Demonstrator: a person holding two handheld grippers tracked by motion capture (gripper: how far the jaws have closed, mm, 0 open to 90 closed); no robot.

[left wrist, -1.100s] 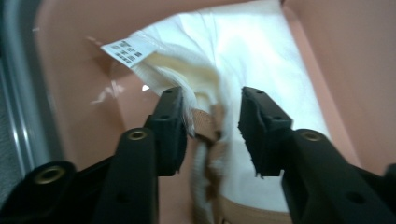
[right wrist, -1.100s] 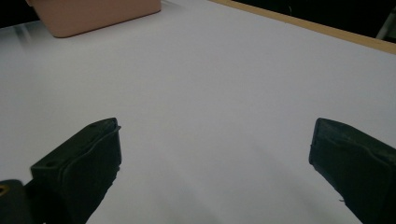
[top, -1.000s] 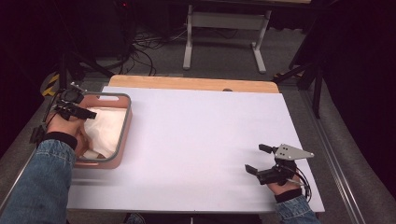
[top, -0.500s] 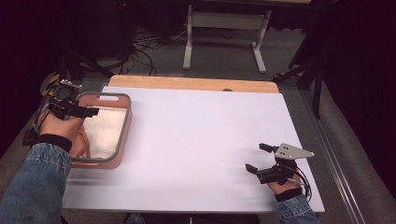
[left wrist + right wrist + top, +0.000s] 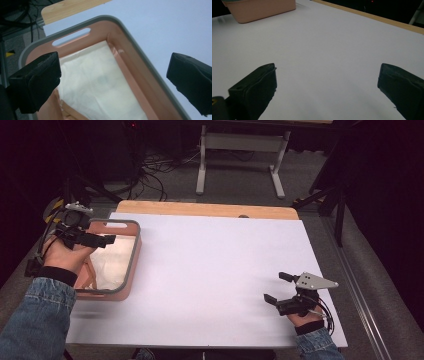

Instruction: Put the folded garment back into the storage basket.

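Observation:
A pink bin with a grey rim (image 5: 134,251) stands at the table's left side, and a white sheet (image 5: 114,262) lies flat inside it. My left gripper (image 5: 102,239) hovers open over the bin's far left part and holds nothing. In the left gripper view its jaws stand wide apart above the white sheet (image 5: 92,80) and the bin's rim (image 5: 140,47). My right gripper (image 5: 275,287) rests open near the front right of the table, pointing left. The right gripper view has bare white table (image 5: 324,50) between its jaws, with the bin (image 5: 262,8) far off at top left.
The white table top (image 5: 215,265) has a wooden strip (image 5: 200,209) along its far edge. A tan strip (image 5: 67,110) shows at the sheet's near edge in the bin. Beyond the table are cables and a stand's legs (image 5: 240,150) on the floor.
My left hand has risen off the sheet in the bin and drawn back toward the bin's far left corner. The sheet now lies flatter. The right gripper has not moved.

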